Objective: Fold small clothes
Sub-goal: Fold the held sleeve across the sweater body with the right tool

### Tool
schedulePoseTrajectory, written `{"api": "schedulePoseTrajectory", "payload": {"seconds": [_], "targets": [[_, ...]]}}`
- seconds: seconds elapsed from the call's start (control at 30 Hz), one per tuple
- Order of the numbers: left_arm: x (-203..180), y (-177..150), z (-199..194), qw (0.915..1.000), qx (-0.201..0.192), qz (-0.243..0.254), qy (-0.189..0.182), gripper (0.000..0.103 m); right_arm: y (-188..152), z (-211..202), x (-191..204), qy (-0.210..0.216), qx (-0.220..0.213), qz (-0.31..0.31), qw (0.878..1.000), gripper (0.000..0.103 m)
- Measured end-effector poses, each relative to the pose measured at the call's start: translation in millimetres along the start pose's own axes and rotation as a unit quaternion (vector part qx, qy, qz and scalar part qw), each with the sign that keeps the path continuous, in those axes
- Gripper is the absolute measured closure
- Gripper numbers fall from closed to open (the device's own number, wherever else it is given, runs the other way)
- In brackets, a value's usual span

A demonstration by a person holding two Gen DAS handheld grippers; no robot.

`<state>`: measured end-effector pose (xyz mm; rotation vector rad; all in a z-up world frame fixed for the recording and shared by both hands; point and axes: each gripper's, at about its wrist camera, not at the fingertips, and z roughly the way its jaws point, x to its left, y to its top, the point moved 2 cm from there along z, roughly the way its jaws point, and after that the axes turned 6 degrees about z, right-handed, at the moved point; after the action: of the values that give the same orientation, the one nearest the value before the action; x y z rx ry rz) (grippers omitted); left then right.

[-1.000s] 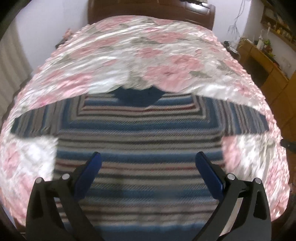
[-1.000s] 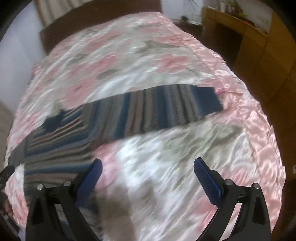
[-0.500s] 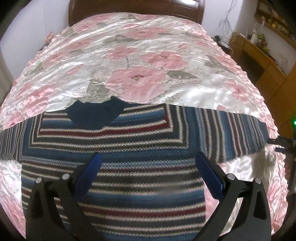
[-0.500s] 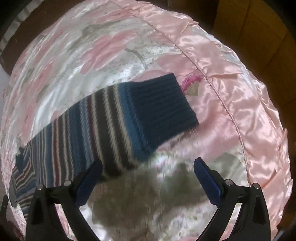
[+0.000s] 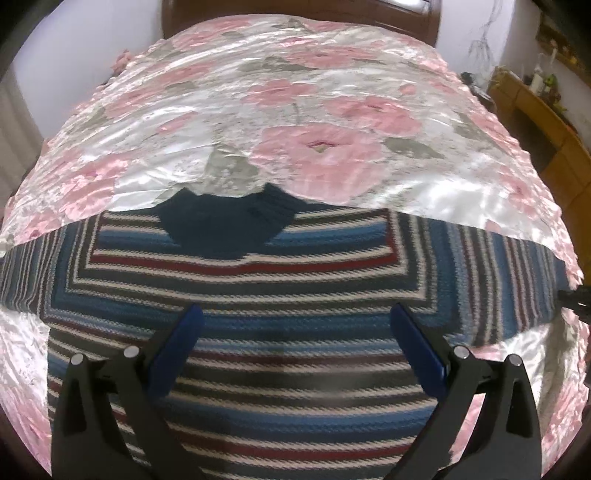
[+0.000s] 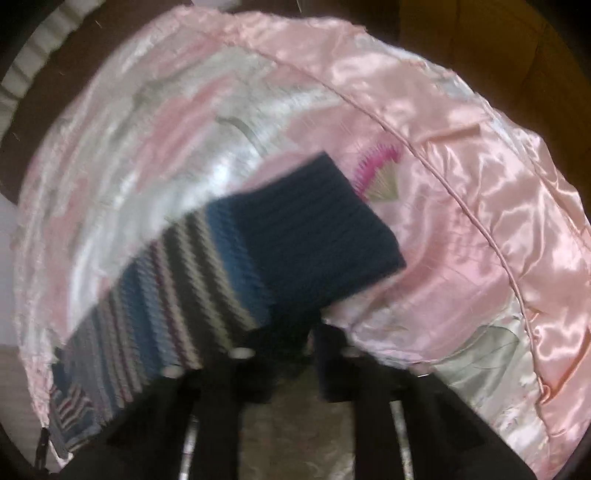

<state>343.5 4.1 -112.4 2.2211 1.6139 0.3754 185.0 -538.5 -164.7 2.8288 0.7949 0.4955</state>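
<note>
Fingers (image 5: pixel 188 332) on the left gripper (image 5: pixel 295 332) are spread wide, flat blue pads on black frames, holding nothing, just hovering over the chest of the sweater (image 5: pixel 295 350). That sweater is a chunky knit with blue, white, dark grey and red stripes, laid flat on the bed, with a solid navy ribbed collar (image 5: pixel 225 225) straight ahead of the fingers and sleeves running out to both sides. Beyond the collar it's all shiny satin bedspread (image 5: pixel 314 110), white with big pink flowers and grey leaves, a bit crinkly, then a dark wooden headboard (image 5: pixel 295 11) at the far end.

Right gripper (image 6: pixel 295 332) is a different story: its fingers are pinched together on the near edge of the sleeve (image 6: pixel 229 266), right by the navy ribbed cuff (image 6: pixel 317 229). The cuff is a squarish block stretching forward from the fingers, stripes trailing off to the left. Picture's blurry there. Smooth pink satin border with a piped seam (image 6: pixel 461 192) curves around on the right.
</note>
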Motion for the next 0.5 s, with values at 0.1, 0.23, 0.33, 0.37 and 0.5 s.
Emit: {"api": "schedulePoseTrajectory", "payload": {"seconds": [0.1, 0.23, 0.33, 0.37, 0.5], "targets": [[17, -1, 4, 0.9999, 0.003, -0.006, 0.012, 0.003, -7, -25, 27, 0.001, -0.052, -0.055, 0.997, 0.094], [45, -8, 3, 0.9995, 0.006, -0.024, 0.021, 0.003, -36, -57, 87, 0.047, -0.087, -0.140, 0.985, 0.094], [62, -15, 4, 0.9988, 0.011, -0.036, 0.030, 0.003, -65, -65, 138, 0.043, -0.095, -0.213, 0.971, 0.094], [68, -17, 5, 0.9986, 0.015, -0.040, 0.030, 0.003, -78, -65, 157, 0.045, -0.094, -0.235, 0.966, 0.094], [85, -22, 5, 0.9979, 0.022, -0.053, 0.032, 0.003, -121, -51, 219, 0.067, -0.064, -0.285, 0.954, 0.094]]}}
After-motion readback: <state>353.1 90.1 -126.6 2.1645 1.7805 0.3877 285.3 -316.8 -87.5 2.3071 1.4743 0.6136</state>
